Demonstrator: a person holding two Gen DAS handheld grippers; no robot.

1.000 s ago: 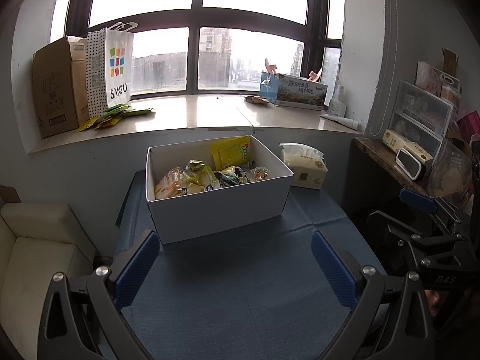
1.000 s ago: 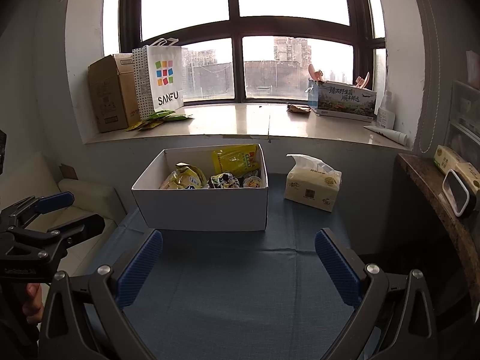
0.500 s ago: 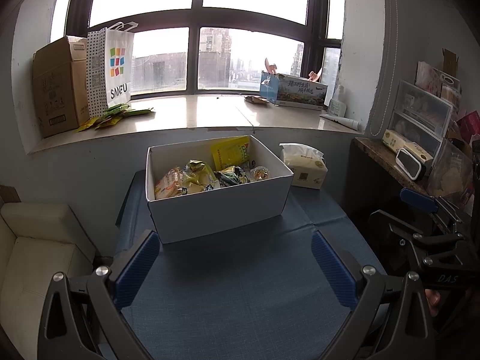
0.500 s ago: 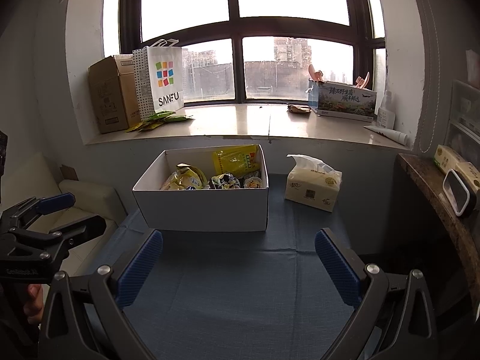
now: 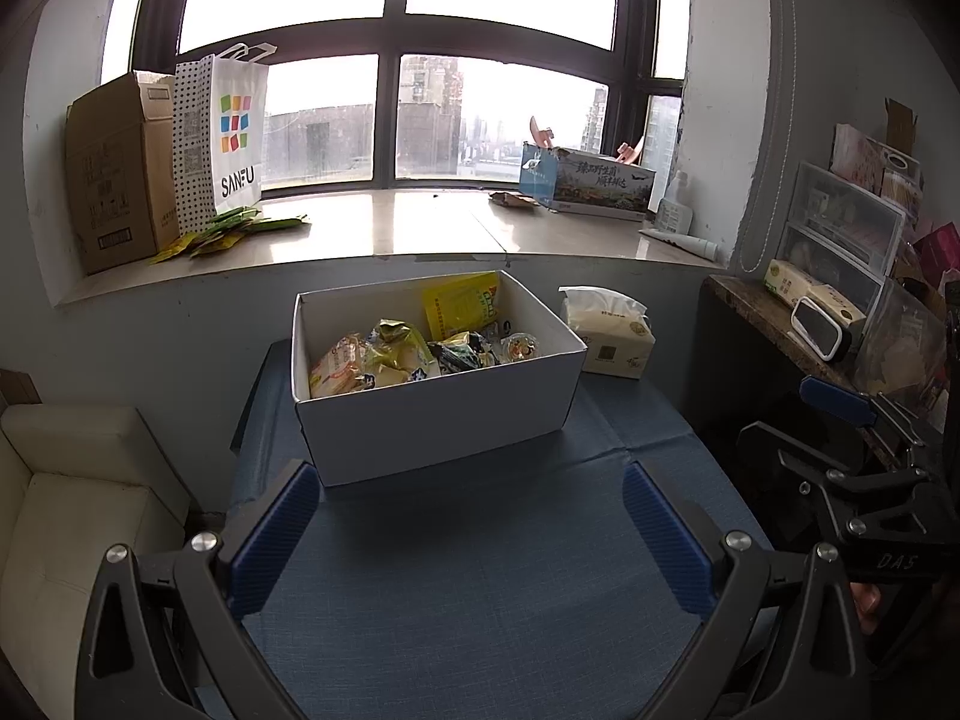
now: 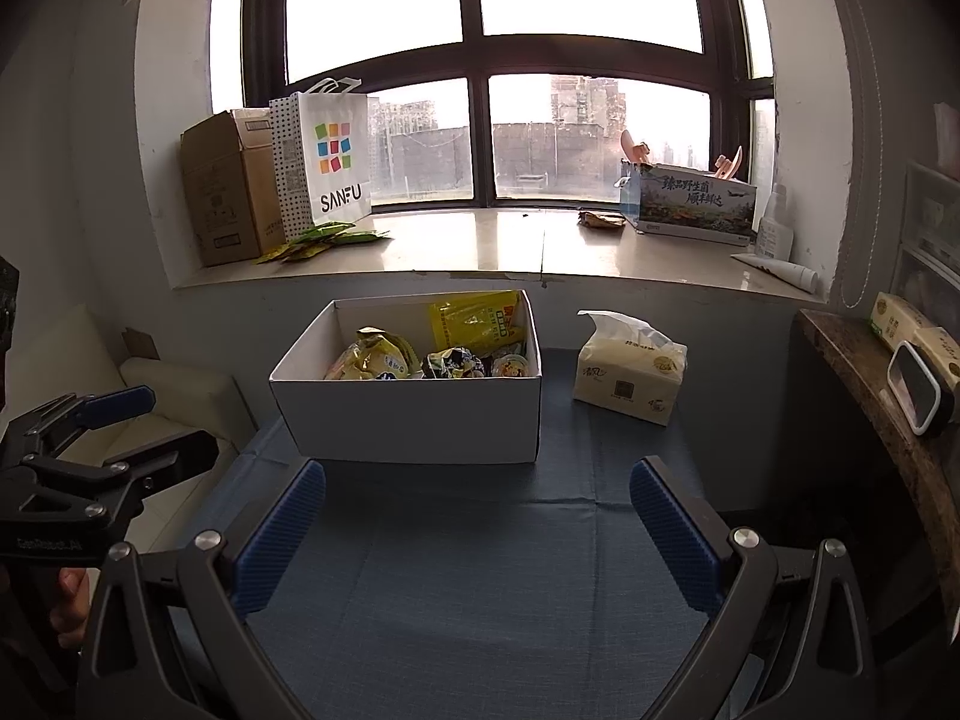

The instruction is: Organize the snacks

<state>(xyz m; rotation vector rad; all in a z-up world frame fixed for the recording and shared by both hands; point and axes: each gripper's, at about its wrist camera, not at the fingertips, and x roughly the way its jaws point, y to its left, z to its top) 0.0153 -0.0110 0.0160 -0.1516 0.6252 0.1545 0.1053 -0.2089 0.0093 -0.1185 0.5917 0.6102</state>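
Note:
A white cardboard box (image 5: 444, 414) (image 6: 414, 420) stands on the blue table cloth (image 5: 480, 588) (image 6: 480, 588), holding several snack packets, among them a yellow pouch (image 5: 462, 306) (image 6: 477, 318) leaning on its back wall. My left gripper (image 5: 471, 531) is open with nothing between its blue pads, a short way in front of the box. My right gripper (image 6: 477, 534) is also open and empty, at about the same distance. Each gripper shows at the edge of the other's view, the right gripper (image 5: 852, 456) and the left gripper (image 6: 102, 438).
A tissue pack (image 5: 606, 333) (image 6: 630, 372) sits right of the box. The window sill (image 5: 390, 234) carries a brown carton (image 5: 114, 174), a SANFU bag (image 5: 222, 138), green sachets (image 5: 234, 234) and a printed box (image 5: 594, 183). A cream sofa (image 5: 78, 480) stands left, a cluttered shelf (image 5: 798, 324) right.

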